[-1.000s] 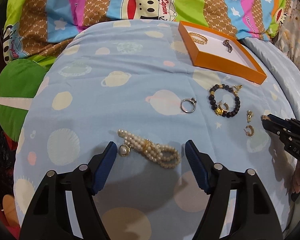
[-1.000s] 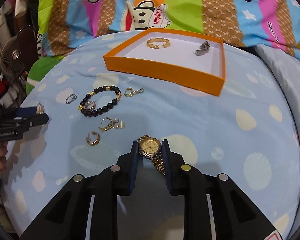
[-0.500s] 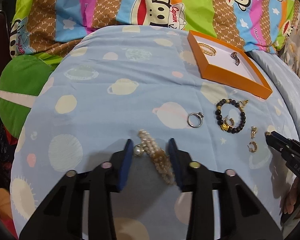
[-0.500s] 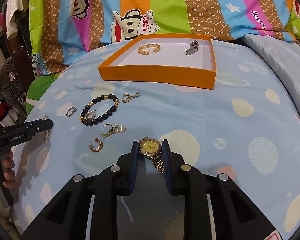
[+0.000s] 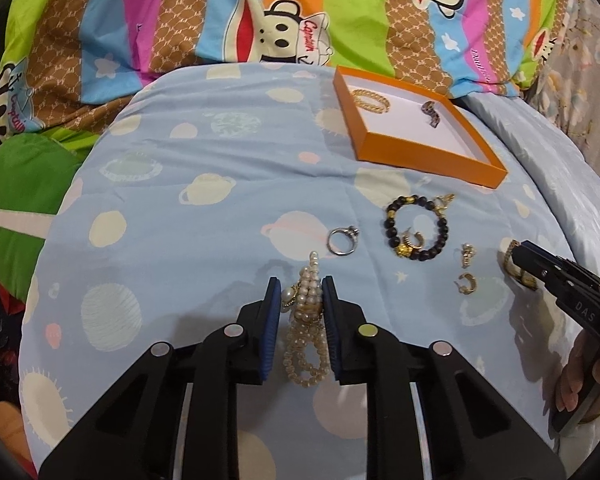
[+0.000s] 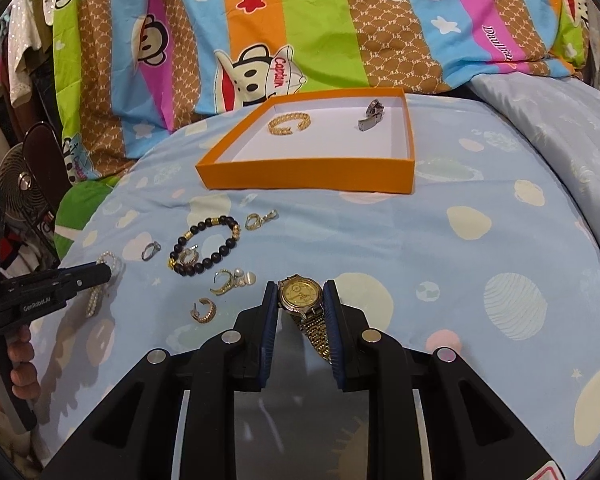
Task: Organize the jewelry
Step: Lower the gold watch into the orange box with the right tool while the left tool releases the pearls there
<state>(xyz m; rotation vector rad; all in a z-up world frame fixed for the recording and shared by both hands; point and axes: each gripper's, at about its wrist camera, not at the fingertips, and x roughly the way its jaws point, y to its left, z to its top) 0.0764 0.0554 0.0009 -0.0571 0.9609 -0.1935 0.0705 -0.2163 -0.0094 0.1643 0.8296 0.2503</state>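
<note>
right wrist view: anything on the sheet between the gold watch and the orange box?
No. From the gold-faced watch up to the orange cardboard box, the planet-print blue sheet is bare in the right wrist view.

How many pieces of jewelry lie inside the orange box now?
2. In the right wrist view, a gold chain band lies at the far left of the orange box, and a small silver piece lies at the far right. Its near wall may hide a small item.

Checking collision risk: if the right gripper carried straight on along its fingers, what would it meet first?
Probably bare blue bedsheet just past the gold watch that the right gripper holds; the orange box lies farther on. Depth is uncertain.
</note>
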